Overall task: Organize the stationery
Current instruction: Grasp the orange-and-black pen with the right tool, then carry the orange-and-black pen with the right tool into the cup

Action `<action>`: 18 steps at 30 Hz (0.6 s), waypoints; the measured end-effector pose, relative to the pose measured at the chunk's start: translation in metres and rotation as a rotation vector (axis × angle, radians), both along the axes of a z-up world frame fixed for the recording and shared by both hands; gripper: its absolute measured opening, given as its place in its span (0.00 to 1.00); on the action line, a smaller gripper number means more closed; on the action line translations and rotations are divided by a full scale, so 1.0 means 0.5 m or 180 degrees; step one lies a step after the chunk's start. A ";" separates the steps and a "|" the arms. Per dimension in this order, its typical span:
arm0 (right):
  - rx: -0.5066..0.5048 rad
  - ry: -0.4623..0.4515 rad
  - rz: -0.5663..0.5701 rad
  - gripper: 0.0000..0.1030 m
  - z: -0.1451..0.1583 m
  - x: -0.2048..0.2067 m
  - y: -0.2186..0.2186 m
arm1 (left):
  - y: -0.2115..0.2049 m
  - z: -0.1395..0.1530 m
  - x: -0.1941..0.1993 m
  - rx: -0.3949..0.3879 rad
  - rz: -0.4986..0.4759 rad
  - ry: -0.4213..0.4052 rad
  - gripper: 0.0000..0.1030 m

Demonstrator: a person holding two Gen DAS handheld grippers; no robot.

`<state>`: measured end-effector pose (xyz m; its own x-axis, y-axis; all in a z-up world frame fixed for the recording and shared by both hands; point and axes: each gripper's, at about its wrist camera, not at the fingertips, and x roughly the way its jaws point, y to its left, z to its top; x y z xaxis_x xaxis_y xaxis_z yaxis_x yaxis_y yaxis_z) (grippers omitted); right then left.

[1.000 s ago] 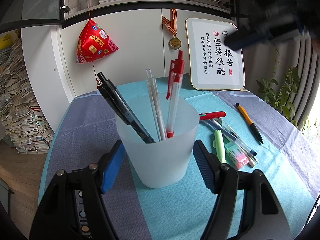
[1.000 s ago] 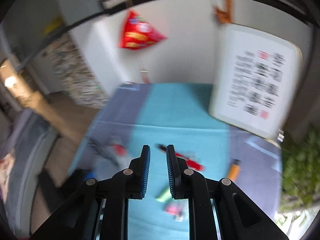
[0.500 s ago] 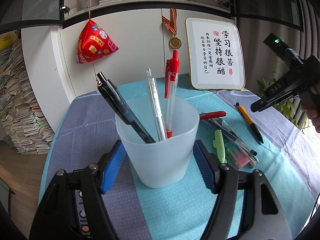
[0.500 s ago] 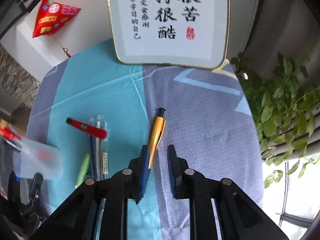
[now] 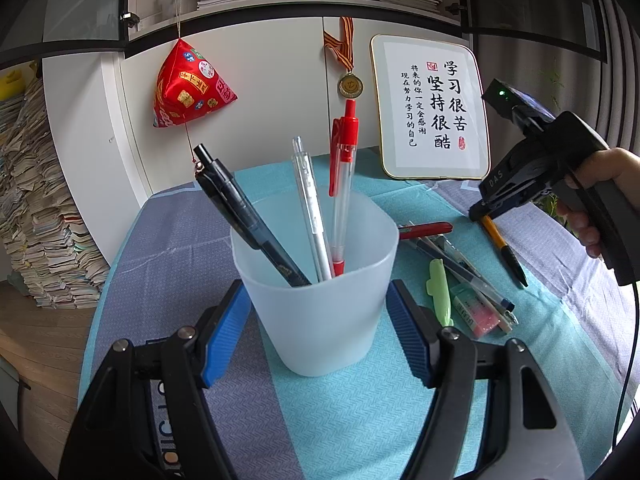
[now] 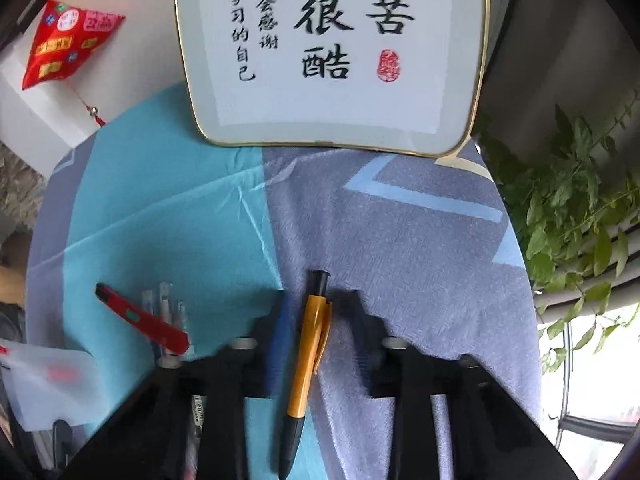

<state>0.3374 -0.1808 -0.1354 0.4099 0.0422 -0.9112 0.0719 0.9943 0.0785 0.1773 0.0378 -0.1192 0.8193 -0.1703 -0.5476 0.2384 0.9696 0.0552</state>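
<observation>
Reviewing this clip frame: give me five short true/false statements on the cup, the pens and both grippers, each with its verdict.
1. Three pens stand in the frosted cup. True.
2. The left gripper is clamped shut on a pen. False: its fingers stand open on either side of the cup.
3. The right gripper is open, straddling the orange pen. True.
4. The orange pen is lifted off the tablecloth. False: it lies flat on it.
5. The red pen in the cup is lying on the table. False: it stands upright in the cup.
</observation>
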 end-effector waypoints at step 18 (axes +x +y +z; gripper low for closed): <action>0.0235 -0.1080 0.0729 0.14 0.249 -0.218 0.064 | 0.001 0.001 -0.001 -0.0002 -0.0002 0.0004 0.67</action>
<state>0.2285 -0.1486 -0.0110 0.6589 0.2275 -0.7171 -0.1927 0.9724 0.1314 0.1767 0.0385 -0.1189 0.8184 -0.1711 -0.5486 0.2391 0.9695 0.0543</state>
